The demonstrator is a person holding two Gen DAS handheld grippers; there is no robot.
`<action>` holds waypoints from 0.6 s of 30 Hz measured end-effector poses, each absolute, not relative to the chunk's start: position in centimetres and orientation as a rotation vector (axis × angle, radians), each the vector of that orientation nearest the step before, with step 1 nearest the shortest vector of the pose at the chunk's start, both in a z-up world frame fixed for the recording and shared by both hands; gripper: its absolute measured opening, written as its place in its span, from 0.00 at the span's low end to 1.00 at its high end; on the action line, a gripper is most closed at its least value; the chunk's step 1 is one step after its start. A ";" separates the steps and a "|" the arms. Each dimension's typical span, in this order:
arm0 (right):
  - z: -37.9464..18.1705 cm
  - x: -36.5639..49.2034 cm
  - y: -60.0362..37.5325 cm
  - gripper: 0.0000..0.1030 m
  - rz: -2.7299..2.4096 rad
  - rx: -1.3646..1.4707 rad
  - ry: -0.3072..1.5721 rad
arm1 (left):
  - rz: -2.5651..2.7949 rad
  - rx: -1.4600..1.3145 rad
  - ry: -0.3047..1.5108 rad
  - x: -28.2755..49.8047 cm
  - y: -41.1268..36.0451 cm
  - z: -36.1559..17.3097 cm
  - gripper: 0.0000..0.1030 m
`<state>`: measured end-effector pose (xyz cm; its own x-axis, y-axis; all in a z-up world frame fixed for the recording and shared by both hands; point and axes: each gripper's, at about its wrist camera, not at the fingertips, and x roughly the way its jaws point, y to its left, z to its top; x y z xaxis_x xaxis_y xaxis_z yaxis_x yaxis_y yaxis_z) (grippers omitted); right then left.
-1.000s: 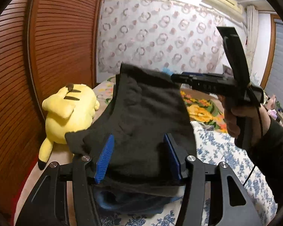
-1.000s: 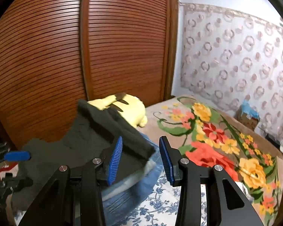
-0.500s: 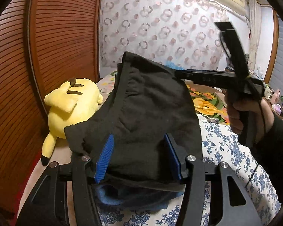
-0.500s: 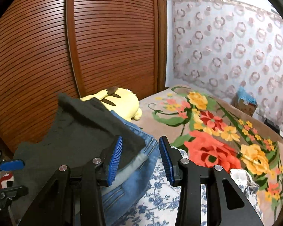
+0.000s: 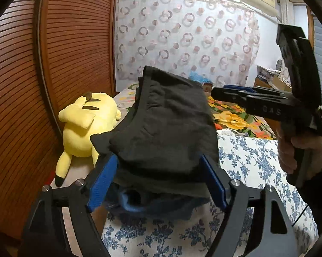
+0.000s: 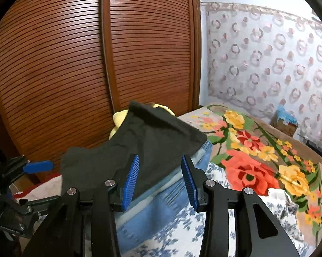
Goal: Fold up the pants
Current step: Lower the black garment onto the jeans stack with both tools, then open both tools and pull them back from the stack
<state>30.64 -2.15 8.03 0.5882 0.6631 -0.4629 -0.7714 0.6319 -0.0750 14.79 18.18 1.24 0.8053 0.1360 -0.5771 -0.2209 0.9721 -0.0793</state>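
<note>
Beneath the folded black pants point(image 5: 165, 128), only the right wrist view shows jeans point(image 6: 161, 205); both grippers' jaws stand open, the left's just widened.

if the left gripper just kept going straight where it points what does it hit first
Most likely the folded black pants. They sit on the blue jeans, right ahead of the left gripper, whose jaws have just been opening around the pile. Depth is hard to judge; it may already be touching.

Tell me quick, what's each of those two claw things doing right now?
Left gripper: open, jaws just widened around the folded black pants, pads not pressing.
Right gripper: open, holding nothing, in front of the pants' edge.
</note>
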 end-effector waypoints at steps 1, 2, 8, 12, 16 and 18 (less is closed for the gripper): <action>7.9 30.2 -2.5 0.42 0.847 -0.280 0.416 | 0.190 -0.145 0.607 14.6 18.1 1.3 0.79; 7.9 29.8 -2.7 0.42 0.845 -0.277 0.416 | 0.186 -0.144 0.608 14.4 18.0 1.3 0.82; 7.9 27.6 -4.3 0.43 0.825 -0.266 0.412 | 0.181 -0.136 0.586 12.9 17.4 1.7 0.95; 7.4 26.0 -5.2 0.44 0.813 -0.254 0.416 | 0.175 -0.133 0.587 12.2 16.9 1.6 0.95; 7.2 24.3 -5.8 0.45 0.799 -0.252 0.420 | 0.180 -0.134 0.580 11.4 16.5 1.4 0.95; 7.0 23.4 -6.3 0.46 0.788 -0.249 0.422 | 0.183 -0.120 0.589 11.2 16.2 1.2 0.95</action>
<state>23.40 -6.30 7.04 0.6285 0.6309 -0.4550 -0.7286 0.6823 -0.0603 11.20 16.22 1.23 0.8163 0.1366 -0.5612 -0.2051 0.9769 -0.0606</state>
